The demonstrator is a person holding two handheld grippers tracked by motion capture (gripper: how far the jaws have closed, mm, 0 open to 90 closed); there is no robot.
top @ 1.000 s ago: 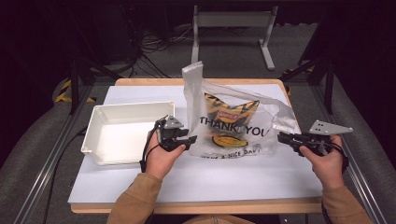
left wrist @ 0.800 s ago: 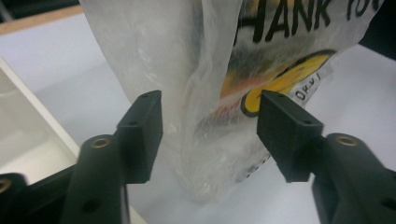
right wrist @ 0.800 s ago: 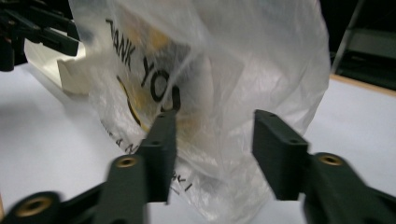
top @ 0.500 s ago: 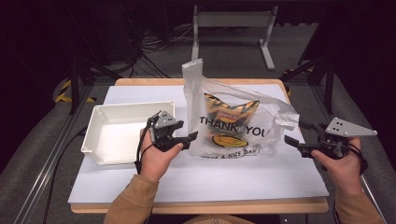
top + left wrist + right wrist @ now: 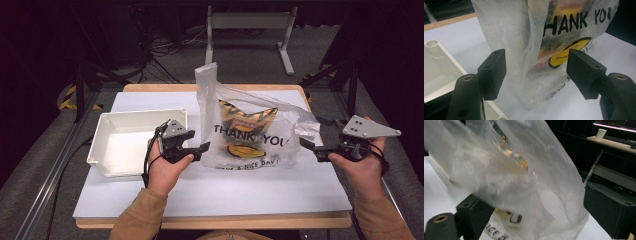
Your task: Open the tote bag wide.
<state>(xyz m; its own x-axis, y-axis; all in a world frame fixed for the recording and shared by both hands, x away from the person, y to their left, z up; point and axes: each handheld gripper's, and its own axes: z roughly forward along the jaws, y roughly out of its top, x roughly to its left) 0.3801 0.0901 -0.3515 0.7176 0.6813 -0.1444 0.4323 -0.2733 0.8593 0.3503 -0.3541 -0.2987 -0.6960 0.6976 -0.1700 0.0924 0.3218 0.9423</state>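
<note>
A clear plastic bag printed "THANK YOU" with a yellow smiley stands in the middle of the white table top. Inside it is a yellow-and-black snack pack. My left gripper is open at the bag's lower left edge. In the left gripper view that gripper has the bag's corner between its spread jaws, untouched by either. My right gripper is at the bag's right side, below a crumpled handle. In the right gripper view it is open, with loose bag film draped between the jaws.
An empty white tray lies left of the bag, right beside my left hand; its rim shows in the left gripper view. Dark floor with cables and a metal stand lies beyond the table's far edge.
My right gripper drew out to the right, then came back in toward the bag's right handle. The left gripper has barely moved.
</note>
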